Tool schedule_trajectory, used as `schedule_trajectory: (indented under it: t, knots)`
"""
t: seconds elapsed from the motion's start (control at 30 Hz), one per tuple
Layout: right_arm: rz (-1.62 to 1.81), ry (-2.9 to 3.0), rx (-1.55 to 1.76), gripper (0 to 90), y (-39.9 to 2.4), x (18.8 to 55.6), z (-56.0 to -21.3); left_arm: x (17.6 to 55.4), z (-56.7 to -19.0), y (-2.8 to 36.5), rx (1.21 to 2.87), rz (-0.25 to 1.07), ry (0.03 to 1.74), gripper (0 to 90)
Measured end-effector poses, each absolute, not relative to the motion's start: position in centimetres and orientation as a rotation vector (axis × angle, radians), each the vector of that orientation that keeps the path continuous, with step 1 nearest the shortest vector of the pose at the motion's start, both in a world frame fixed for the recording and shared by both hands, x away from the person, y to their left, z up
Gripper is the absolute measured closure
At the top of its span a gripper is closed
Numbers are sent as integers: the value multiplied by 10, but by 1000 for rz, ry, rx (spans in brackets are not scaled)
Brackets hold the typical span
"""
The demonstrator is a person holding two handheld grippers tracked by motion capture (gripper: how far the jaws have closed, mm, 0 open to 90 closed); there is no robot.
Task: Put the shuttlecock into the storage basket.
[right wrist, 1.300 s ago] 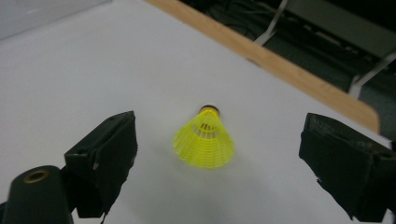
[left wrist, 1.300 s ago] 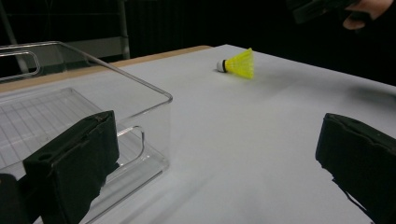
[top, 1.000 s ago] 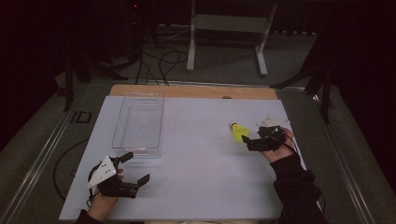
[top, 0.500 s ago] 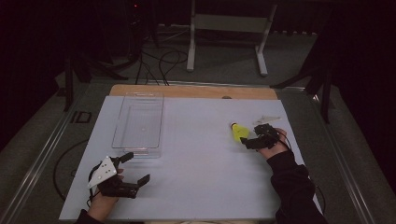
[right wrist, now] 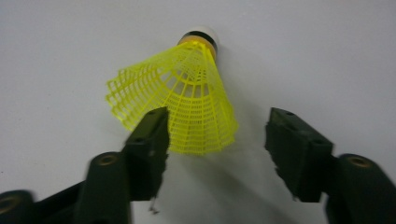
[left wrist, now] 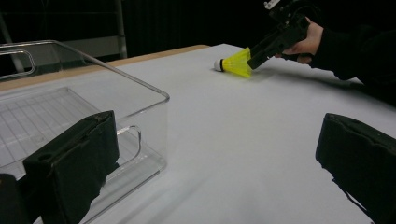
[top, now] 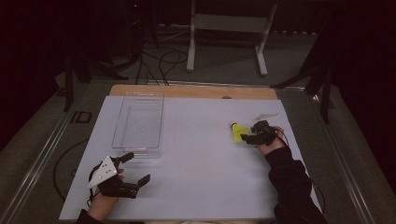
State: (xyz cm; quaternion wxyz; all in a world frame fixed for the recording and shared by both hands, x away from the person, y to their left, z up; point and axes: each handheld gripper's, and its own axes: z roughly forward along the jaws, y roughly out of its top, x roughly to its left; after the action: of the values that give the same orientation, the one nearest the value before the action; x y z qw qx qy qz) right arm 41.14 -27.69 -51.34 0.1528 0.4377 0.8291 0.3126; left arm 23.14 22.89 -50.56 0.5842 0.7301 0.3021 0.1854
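Right gripper view: yellow plastic shuttlecock (right wrist: 187, 100) lies on its side on the white counter (right wrist: 327, 46), cork at 12 o'clock, open skirt toward the lens; long axis runs nearly straight along the line of approach. Right hand-held gripper (right wrist: 215, 140) straddles the skirt rim, jaws part-way apart and just been closing; the jaw at 9 o'clock looks to be at or brushing the mesh, the jaw at 3 o'clock stands clear with counter visible between, so no grip yet. Judgement: the closing pinch will fall across the skirt's width, not on the cork, so the soft mesh may flex or roll. High view: shuttlecock (top: 238, 131) sits on the counter's right half, at about 9 o'clock from the right hand-held gripper (top: 247, 137); left hand-held gripper (top: 135, 168) rests well apart at the near left, jaws wide with nothing between, just short of the clear plastic bin (top: 138, 122). Right hand is plainly the nearer. Left gripper view adds what the top view lacks: shuttlecock (left wrist: 236, 63) resting flat on the counter, the right tool slanting down onto its skirt, and the bin's near wall (left wrist: 140, 126) beside the left jaw.
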Motion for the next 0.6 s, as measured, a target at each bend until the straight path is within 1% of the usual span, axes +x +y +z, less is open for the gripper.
schedule_trajectory:
  t: [0.03,0.1,0.13,0.17,0.3,0.4,0.47,0.6]
  knots:
    - [898,2380,1255,412,-277,413,-514,231,-506,229,1703,432,705,1]
    - [897,2386,1263,470,-276,415,-516,232,-506,229,1705,431,705,1]
    - [903,2392,1265,521,-276,417,-517,232,-506,229,1705,430,705,1]
    - [912,2399,1267,537,-275,418,-518,232,-506,228,1707,430,705,1]
    - [909,2405,1280,552,-274,422,-520,232,-506,229,1707,430,705,1]
    - [891,2411,1295,604,-273,425,-522,232,-506,229,1707,430,705,1]
    - [885,2414,1311,659,-272,428,-524,232,-506,228,1707,431,705,1]
    - [886,2421,1318,721,-272,430,-523,232,-506,228,1708,431,705,1]
